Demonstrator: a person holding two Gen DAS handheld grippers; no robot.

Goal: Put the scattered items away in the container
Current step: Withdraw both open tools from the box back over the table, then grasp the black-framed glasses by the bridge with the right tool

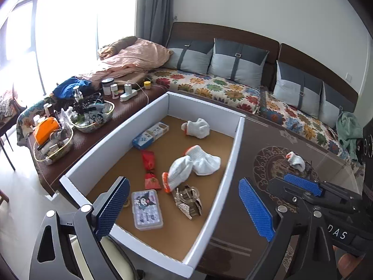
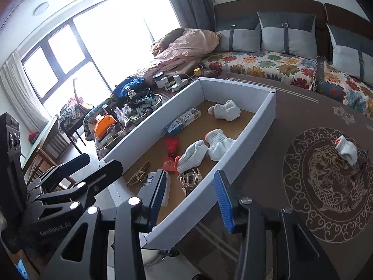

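Container (image 1: 149,114): shallow open tray, white cardboard walls, brown corrugated floor. It sat on the dark brown desk (image 1: 261,140), at 10 o'clock from the desk's round dragon emblem (image 2: 331,186).

Inside, left wrist view: three white knit gloves with orange cuffs, one (image 1: 195,127) near the far wall at 12 o'clock and two (image 1: 193,166) overlapping at centre. A blue-and-white carton (image 1: 150,135) lay at 10 o'clock, its print too small to read. A red pouch (image 1: 150,169) lay left of centre. A clear case (image 1: 146,210) with a cartoon character on its lid lay at 7 o'clock, and a gold strappy sandal (image 1: 187,201) lay just beside it, touching a glove cuff.

Still outside: one white glove (image 2: 347,150) with an orange cuff, on the emblem, well apart from the container.

Left claw (image 1: 184,207): released, blue pads wide apart, above the near end of the tray, nothing held. Right claw (image 2: 191,200): released, straddling the tray's right wall without touching it, empty.

Writing: "DAS" on the right tool body, left view; "GenRobot.AI" on the left tool body, right view.

Room: sofa (image 1: 221,88) with floral cover, grey cushions, and a pink quilt (image 1: 132,58) at 11 o'clock. A low side table (image 1: 93,137) carried jars and baskets of clutter. Bright window behind.
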